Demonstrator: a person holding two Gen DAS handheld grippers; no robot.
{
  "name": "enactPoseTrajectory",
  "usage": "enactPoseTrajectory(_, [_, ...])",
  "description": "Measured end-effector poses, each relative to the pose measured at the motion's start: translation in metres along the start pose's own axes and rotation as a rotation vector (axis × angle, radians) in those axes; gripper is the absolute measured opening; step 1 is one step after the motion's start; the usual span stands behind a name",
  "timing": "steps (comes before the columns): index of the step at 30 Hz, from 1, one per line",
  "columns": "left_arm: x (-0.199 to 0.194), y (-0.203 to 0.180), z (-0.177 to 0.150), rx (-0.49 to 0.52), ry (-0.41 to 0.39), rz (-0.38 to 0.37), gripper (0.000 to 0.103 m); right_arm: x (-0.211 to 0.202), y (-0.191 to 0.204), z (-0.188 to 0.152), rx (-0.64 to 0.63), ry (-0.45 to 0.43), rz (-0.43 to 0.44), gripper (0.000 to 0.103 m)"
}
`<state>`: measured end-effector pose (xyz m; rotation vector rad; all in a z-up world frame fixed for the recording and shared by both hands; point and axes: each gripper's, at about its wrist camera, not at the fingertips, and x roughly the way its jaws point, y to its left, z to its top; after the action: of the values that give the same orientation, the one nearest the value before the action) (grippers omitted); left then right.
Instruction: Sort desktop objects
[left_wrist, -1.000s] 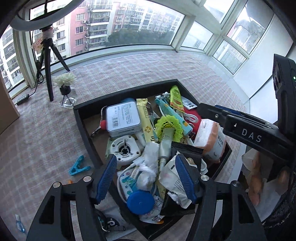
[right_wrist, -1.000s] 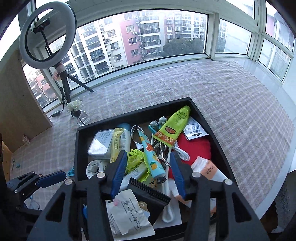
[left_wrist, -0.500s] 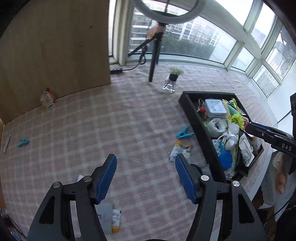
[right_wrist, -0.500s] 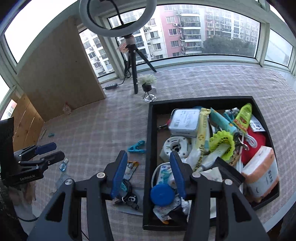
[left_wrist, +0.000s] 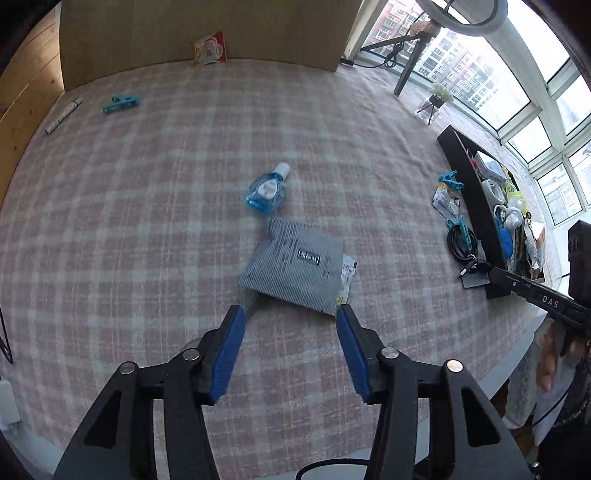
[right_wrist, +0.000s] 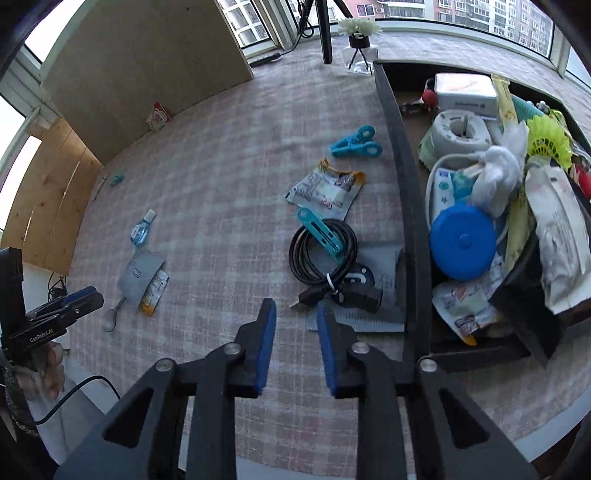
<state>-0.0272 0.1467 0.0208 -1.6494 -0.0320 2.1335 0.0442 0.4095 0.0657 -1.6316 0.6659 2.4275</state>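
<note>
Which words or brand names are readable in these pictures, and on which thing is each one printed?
"DAS": on the right tool's black arm, in the left wrist view.
"GenRobot.AI": on the left tool's black body, in the right wrist view.
Grey pouch, snack packets and white box in the tray: print too small or blurred to read.

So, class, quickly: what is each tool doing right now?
Left tool: open, jaws just closing, nothing gripped.
Right tool: open, narrow gap, jaws just closing, empty.

Left claw (left_wrist: 290, 314) closing, empty (grey pouch (left_wrist: 295, 266) just ahead).
</note>
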Motion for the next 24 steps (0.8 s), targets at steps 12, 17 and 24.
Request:
enactPoseTrajectory(12, [0.044,-0.025,-0.016,0.109,0.124,-0.037,0.024,0.029,-0.012,-0.038,0.056,0.050,-0.162,0.016])
enactPoseTrajectory(17, [0.043,-0.034,-0.006,0.131,0.098,-0.007,0.024,0.033,-0.007,-0.032,0.026,0.002,-0.236,0.013])
enactPoseTrajectory(24, [0.033,-0.032,0.013,0.116,0.073,0.016,0.024,0.040,0.000,-0.014,0.024,-0.058,-0.250,0.013])
